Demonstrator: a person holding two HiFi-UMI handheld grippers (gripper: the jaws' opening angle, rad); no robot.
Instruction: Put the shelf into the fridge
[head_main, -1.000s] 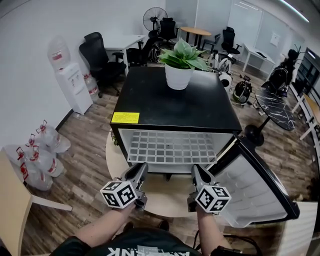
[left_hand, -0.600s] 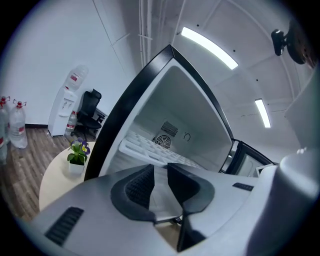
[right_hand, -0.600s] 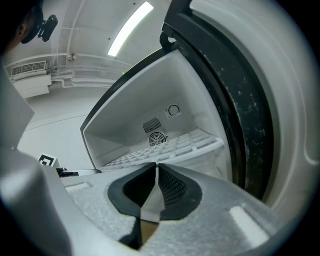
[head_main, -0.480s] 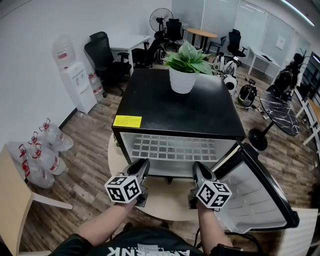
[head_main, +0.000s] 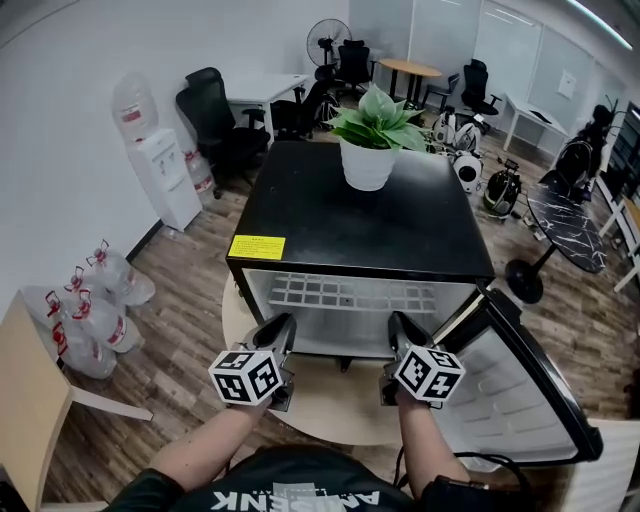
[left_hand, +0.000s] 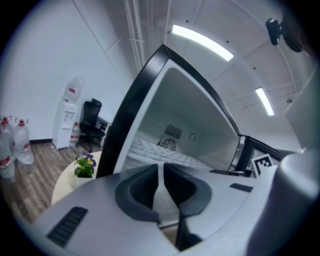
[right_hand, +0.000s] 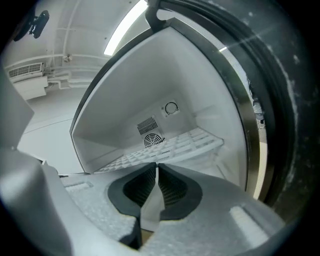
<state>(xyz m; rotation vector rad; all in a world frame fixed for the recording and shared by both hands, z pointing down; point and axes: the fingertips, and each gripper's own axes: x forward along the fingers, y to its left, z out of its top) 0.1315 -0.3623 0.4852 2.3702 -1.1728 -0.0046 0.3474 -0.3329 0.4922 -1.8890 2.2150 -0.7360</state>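
White wall (head_main: 70, 70) along left. Wood-plank floor (head_main: 190, 310). Water dispenser (head_main: 150, 165) against wall, spare water bottles (head_main: 95, 300) on floor nearer. Black office chair (head_main: 212, 115) beside white desk (head_main: 262, 88); standing fan (head_main: 328, 35) and round wooden table (head_main: 412, 70) far. Ceiling strip lights (left_hand: 202, 42) lit.

Place: an open-plan office, with some signs of a lab.
Seating: black swivel office chairs (head_main: 215, 105) beside a white rectangular desk (head_main: 268, 88).
Amenities: white water dispenser (head_main: 160, 170) against the wall; clear water bottles (head_main: 95, 305) on the brown wood-plank floor (head_main: 190, 300); black pedestal fan (head_main: 325, 35).
Lab signs: black-and-white machines (head_main: 466, 168) parked on the floor.
Lighting: long ceiling strip light (left_hand: 202, 42).
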